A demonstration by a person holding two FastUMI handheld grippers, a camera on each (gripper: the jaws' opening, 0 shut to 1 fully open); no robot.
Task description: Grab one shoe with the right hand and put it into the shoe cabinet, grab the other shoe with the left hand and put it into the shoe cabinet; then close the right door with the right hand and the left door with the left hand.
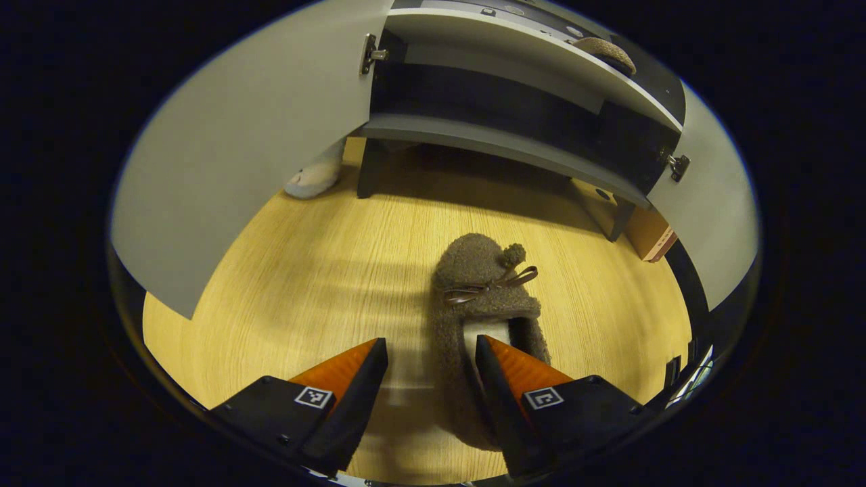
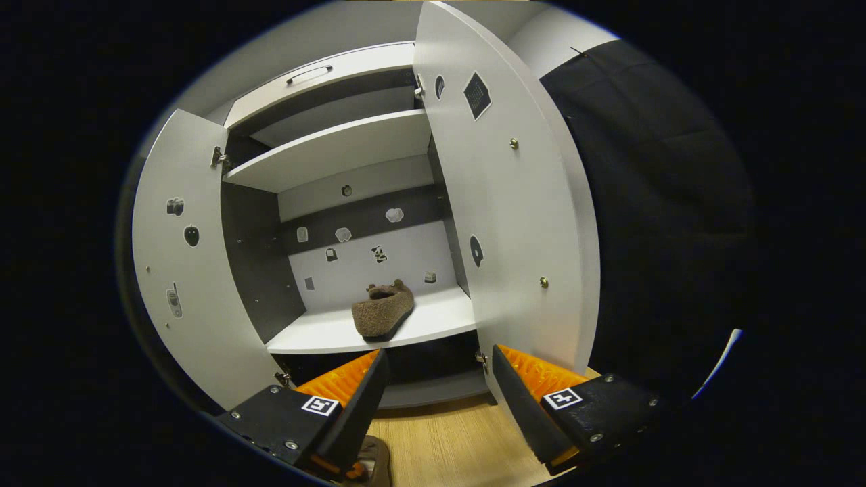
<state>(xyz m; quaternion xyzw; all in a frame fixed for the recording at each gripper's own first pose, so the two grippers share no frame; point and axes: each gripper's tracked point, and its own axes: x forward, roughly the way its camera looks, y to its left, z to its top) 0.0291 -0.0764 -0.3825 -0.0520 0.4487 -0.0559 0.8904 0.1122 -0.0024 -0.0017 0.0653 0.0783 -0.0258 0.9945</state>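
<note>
A fuzzy brown slipper (image 1: 484, 297) with a bow and a pompom lies on the wooden floor (image 1: 304, 284), toe toward the shoe cabinet (image 1: 500, 145). My left gripper (image 1: 430, 362) is open low over its heel. One finger (image 1: 497, 379) sits at the slipper's opening, while the other finger (image 1: 362, 382) is over bare floor beside it. The second slipper (image 2: 382, 311) rests on the cabinet's lower shelf (image 2: 433, 321) and also shows as the second slipper (image 1: 605, 53) on that shelf. My right gripper (image 2: 440, 379) is open, with nothing between its fingers, in front of the cabinet and below that shelf.
Both cabinet doors stand wide open: the left door (image 2: 183, 270) and the right door (image 2: 521, 203), flanking the approach. An upper shelf (image 2: 331, 152) and a drawer with a handle (image 2: 308, 73) sit above. A pale rounded object (image 1: 311, 179) and a cardboard box (image 1: 653, 237) lie near the cabinet's feet.
</note>
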